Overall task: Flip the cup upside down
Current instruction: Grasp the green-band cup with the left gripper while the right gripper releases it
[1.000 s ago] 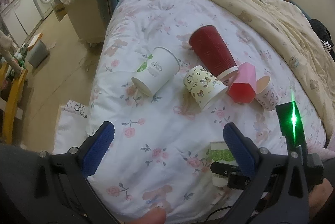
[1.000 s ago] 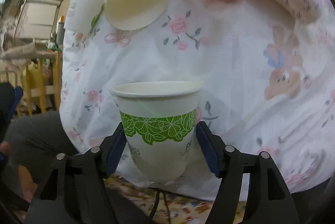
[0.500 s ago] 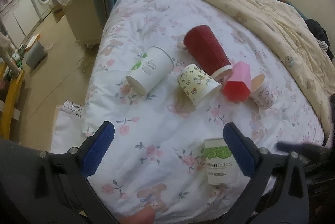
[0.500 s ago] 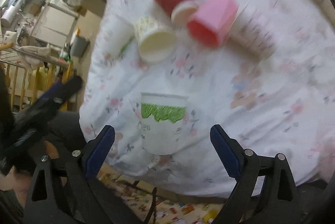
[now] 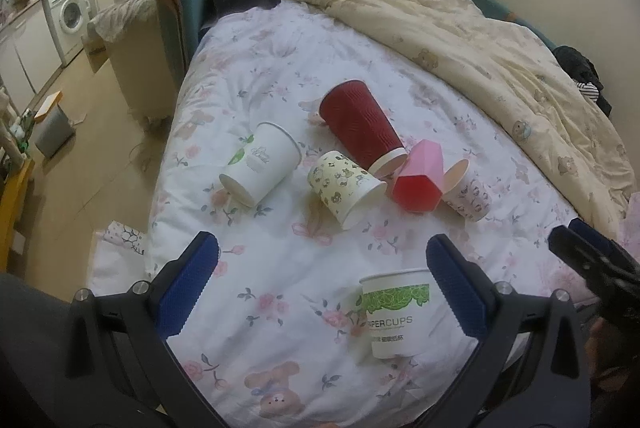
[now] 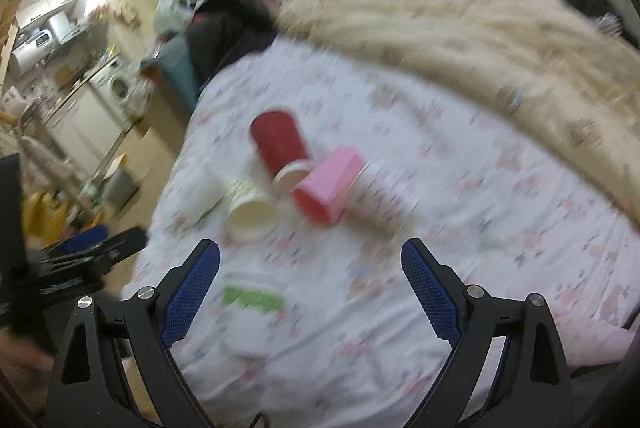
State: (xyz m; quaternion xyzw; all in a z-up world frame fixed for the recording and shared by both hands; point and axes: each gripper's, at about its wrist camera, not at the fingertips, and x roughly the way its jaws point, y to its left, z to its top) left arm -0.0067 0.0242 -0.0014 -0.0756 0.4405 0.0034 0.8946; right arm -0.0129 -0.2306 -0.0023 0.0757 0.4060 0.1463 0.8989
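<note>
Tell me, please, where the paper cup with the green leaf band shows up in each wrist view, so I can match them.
Left wrist: the green-band cup stands upright at lower right, beside the right blue finger.
Right wrist: the same cup, blurred, sits lower left, near the left finger.
Shared landmark: the pink cup lying on its side mid-bed.
</note>
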